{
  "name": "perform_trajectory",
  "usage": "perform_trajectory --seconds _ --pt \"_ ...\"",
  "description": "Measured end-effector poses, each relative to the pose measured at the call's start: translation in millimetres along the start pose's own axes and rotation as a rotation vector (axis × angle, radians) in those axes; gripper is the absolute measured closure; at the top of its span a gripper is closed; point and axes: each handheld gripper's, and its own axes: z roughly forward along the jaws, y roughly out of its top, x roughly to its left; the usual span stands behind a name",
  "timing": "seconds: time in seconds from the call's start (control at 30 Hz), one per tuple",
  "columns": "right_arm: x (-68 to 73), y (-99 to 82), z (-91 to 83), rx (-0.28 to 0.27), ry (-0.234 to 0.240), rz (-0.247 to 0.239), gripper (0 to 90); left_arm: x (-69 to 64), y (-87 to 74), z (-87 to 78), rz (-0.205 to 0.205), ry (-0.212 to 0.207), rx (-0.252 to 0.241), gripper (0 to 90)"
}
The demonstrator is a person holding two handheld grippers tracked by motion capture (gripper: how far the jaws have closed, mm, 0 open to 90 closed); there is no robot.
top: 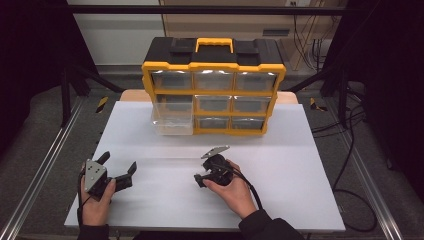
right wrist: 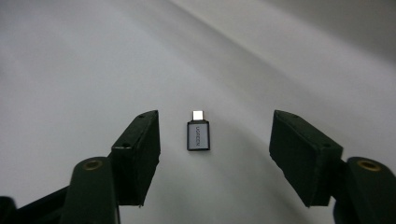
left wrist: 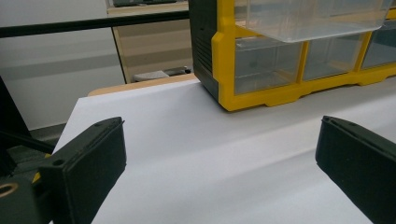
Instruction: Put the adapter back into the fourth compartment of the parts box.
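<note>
Here the right gripper (right wrist: 212, 156) is bracketing a small grey USB adapter (right wrist: 198, 135) that is lying flat on the white worktop (top: 300, 165), its metal plug pointing away from the gripper's camera. The jaws are standing apart on either side of the adapter and neither pad is touching it, so nothing is being gripped yet. In the high view the right gripper (top: 200, 179) is pointing down at the worktop near its middle, well in front of the yellow drawer cabinet (top: 214, 92). The step in hand, as I judge it, is the pick-up of the adapter, with the closing still to be finished.

The left gripper (top: 120, 167) is resting near the worktop's left front, its jaws spread wide with nothing between them, and it is facing the cabinet from well short of it. One clear drawer (top: 172, 117) at the cabinet's left is standing pulled out, which suggests the adapter is going there.

The next move is asking for a centred squeeze: the adapter is thin and low, so the pads probably need to sit right at the surface and meet its long sides squarely, or it may skid or twist away.
</note>
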Motion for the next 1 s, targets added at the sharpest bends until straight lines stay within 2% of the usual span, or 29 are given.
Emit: perform_trajectory --seconds 0.2,0.23,0.27,0.33,0.4,0.6,0.87,1.0 --pt "0.2 0.3 1.2 0.002 0.0 -0.009 43.1 0.6 0.1 -0.2 0.0 0.001 -0.001 1.2" --pt "1.1 0.4 1.4 0.008 -0.005 0.007 44.3 0.5 0.1 -0.2 0.0 0.001 0.0 1.2" --pt "0.4 0.1 1.9 0.009 -0.003 -0.004 45.1 0.5 0.1 -0.2 0.0 0.001 0.0 1.2" --pt "1.1 -0.1 2.1 0.019 -0.002 0.005 46.2 0.5 0.1 -0.2 0.0 0.001 0.0 1.2" --pt "0.6 -0.5 4.2 0.022 0.001 -0.012 49.9 0.5 0.0 -0.1 0.0 0.0 0.0 1.2" --pt "3.6 -0.7 9.2 0.032 0.012 -0.007 57.3 0.4 0.1 -0.2 -0.001 -0.001 0.0 1.2" --pt "6.2 -1.0 15.5 0.03 0.008 -0.029 64.7 0.9 0.0 -0.3 -0.003 -0.002 0.0 1.2" --pt "8.2 -1.1 18.2 0.037 -0.009 -0.044 68.2 1.8 -0.2 -0.5 -0.006 -0.002 0.0 1.2"
